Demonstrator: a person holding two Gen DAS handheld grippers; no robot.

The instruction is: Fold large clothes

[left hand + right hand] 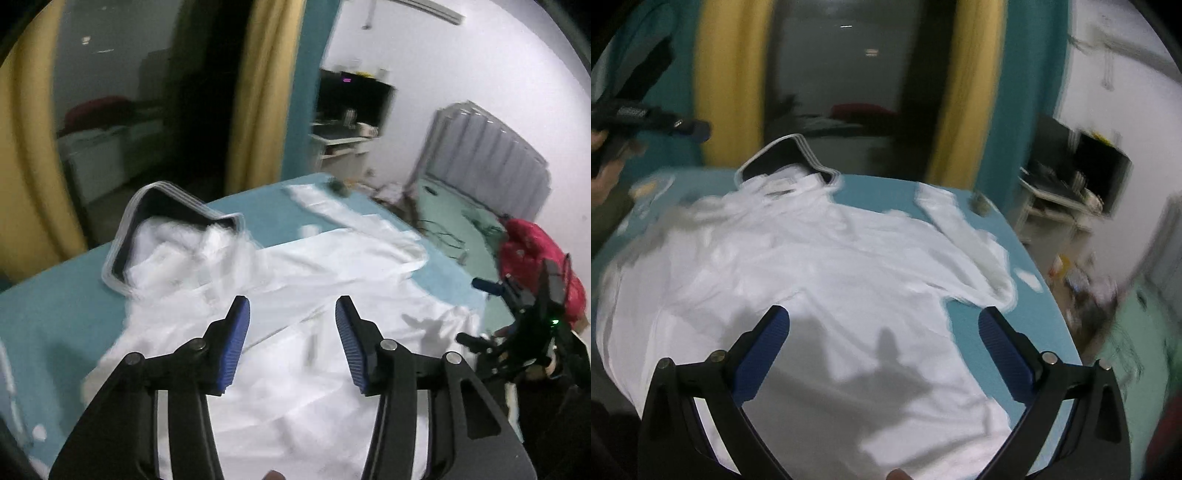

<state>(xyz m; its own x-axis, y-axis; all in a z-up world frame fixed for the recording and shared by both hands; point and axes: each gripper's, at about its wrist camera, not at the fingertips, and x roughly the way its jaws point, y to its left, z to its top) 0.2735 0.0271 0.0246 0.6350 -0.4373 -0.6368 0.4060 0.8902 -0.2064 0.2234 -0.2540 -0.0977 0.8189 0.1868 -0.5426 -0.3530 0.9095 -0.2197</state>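
Where both grippers (291, 317) (882, 332) hover open, white garment (798, 280) underneath.

Most of the teal table (886, 188) is buried under the white shirt (812, 280), so there's barely any bare surface to come down on. In the right wrist view the only open teal strips run along the far edge around 12 o'clock and down the right side at 3 to 4 o'clock. The stack of hangers (790, 155) sits at about 11 o'clock, touching the collar, blocking that corner. One sleeve (960, 229) sprawls toward 2 o'clock. Both grippers have open jaws with nothing between them, and the air above the shirt's middle is free.
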